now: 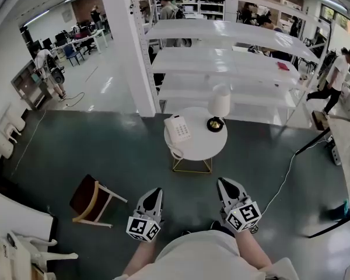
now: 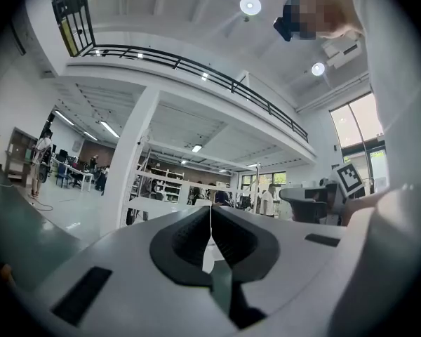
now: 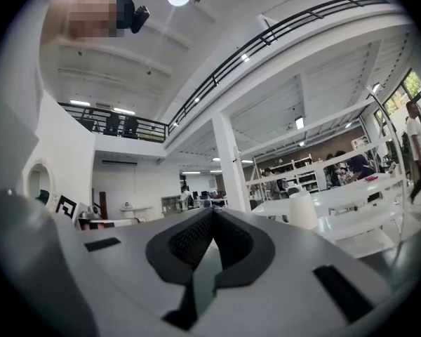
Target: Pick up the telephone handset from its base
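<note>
Left gripper (image 1: 156,191): lower centre, jaws pressed together, empty.
Right gripper (image 1: 223,182): lower centre-right, jaws together, empty.
Telephone (image 1: 178,128): centre, on round table (image 1: 201,150).

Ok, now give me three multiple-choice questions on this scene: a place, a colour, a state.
1. Where on the round table is the telephone, in the head view? A) left side B) middle C) right side
2. The telephone's colour? A) black B) white C) red
3. The left gripper and right gripper are: A) both open B) both shut, empty C) one open, one shut
1 A: it sits left of the lamp. 2 B: its body is white. 3 B: each gripper view shows jaws together, nothing between.
</note>
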{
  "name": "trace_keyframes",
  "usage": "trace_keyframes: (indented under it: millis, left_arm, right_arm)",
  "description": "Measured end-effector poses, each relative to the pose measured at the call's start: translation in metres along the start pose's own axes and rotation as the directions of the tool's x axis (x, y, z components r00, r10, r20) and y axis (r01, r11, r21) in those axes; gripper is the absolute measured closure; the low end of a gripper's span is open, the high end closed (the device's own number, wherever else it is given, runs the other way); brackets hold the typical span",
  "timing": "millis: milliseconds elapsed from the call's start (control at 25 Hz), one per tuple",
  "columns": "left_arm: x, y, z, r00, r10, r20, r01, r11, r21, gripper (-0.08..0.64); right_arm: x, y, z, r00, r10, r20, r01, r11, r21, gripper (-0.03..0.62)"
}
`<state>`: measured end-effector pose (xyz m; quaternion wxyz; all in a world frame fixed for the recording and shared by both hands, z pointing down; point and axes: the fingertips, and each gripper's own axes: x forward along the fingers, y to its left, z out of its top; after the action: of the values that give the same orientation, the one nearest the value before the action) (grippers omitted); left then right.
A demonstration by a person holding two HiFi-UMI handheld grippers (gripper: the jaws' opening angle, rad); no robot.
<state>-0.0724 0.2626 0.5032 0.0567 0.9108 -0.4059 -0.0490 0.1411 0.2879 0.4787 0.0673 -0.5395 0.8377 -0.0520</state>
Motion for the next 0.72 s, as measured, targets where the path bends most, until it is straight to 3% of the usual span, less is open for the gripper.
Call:
trace_keyframes:
  millis: [120,720]
  left_arm:
    - [-0.001,0.002,0.000,1.000,0.002,0.000,-0.002,1.000,-0.002,0.540]
    - [-0.006,0.030,-0.001,0.999,0.043,0.006,-0.044,0.999,0.008,0.540]
  right_arm:
    - [0.001,0.011,0.006,0.998,0.051,0.028,-0.051,0.998,-0.025,0.584]
    - [0.028,0.012,-0.005,0.999,0.034,-0.002,-0.034,0.999,-0.036,0.583]
